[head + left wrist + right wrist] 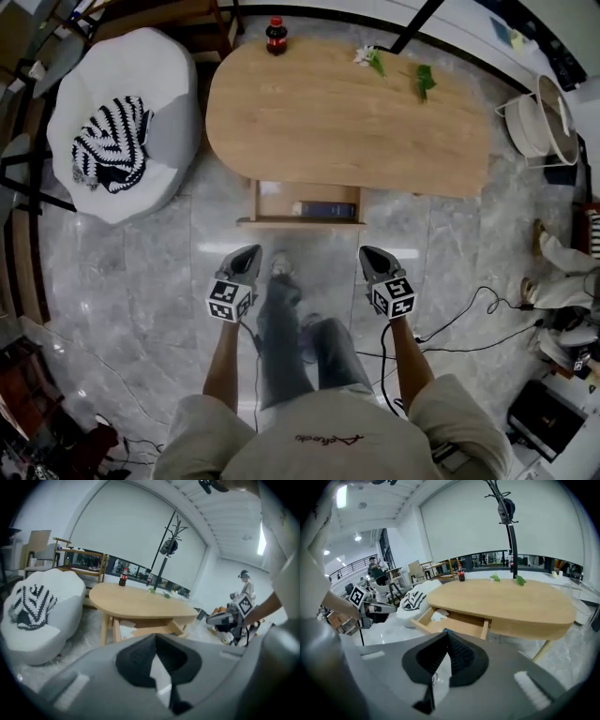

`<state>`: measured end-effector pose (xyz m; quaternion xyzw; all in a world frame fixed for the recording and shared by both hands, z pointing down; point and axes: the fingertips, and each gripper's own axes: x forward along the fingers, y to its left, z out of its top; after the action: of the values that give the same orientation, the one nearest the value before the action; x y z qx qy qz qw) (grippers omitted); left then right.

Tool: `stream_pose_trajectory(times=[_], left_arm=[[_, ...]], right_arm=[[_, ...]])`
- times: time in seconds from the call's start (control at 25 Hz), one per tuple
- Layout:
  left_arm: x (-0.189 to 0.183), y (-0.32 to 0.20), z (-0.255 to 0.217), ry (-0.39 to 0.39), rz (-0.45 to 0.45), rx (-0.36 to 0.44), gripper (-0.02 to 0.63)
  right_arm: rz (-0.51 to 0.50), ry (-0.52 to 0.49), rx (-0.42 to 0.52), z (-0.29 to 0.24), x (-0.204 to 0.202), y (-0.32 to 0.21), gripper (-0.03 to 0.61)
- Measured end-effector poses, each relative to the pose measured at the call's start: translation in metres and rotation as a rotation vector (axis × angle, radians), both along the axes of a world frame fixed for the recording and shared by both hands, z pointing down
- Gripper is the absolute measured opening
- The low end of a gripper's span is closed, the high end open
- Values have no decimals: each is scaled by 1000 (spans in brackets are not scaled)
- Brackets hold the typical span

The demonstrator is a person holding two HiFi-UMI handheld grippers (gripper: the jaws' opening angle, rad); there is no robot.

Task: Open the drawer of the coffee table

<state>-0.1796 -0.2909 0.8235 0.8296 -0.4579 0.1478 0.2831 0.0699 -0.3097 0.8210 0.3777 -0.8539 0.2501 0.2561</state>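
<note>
The oval wooden coffee table [347, 112] stands on a marble floor, and its drawer [302, 221] is pulled out toward me, with a dark book [324, 210] and white paper inside. The same drawer [454, 624] shows open in the right gripper view, and the table [140, 604] fills the middle of the left gripper view. My left gripper [249, 256] and right gripper [368, 255] are both shut and empty. They hang in the air in front of the drawer, apart from it.
A white beanbag chair [122, 117] with a striped cloth [112, 141] sits left of the table. A cola bottle [276, 36] and green sprigs [422, 80] are on the tabletop. A white basket [544, 127] stands at right, and cables [469, 323] trail on the floor.
</note>
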Motion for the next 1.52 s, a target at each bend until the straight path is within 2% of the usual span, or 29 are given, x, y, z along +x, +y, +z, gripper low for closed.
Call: stream_pose_trajectory(times=[0.12,0.32,0.68,0.8,1.08,1.52], left_arm=[[1,3,-56,13,-3,0,0],[-4,-3,-141,6,-6,1,0],[-17,-51,-279,4,-11,77,0],[-21,-79,-312,-17,-5,119,0],[-11,-106,-377,-16,30,177,0],[4,-171,-460,-29,84,359,0]], right_arm=[[-8,8,18,-60,-7,-8,5],[34,1,30,-147,-14,-21,5],[82,-29,55,-263,-37,-64,5],[94,-45,98,-296,-44,-95,5],[118,-43,194,-365,-40,-128,5],[179,-57,386,-455,-26,-172,5]])
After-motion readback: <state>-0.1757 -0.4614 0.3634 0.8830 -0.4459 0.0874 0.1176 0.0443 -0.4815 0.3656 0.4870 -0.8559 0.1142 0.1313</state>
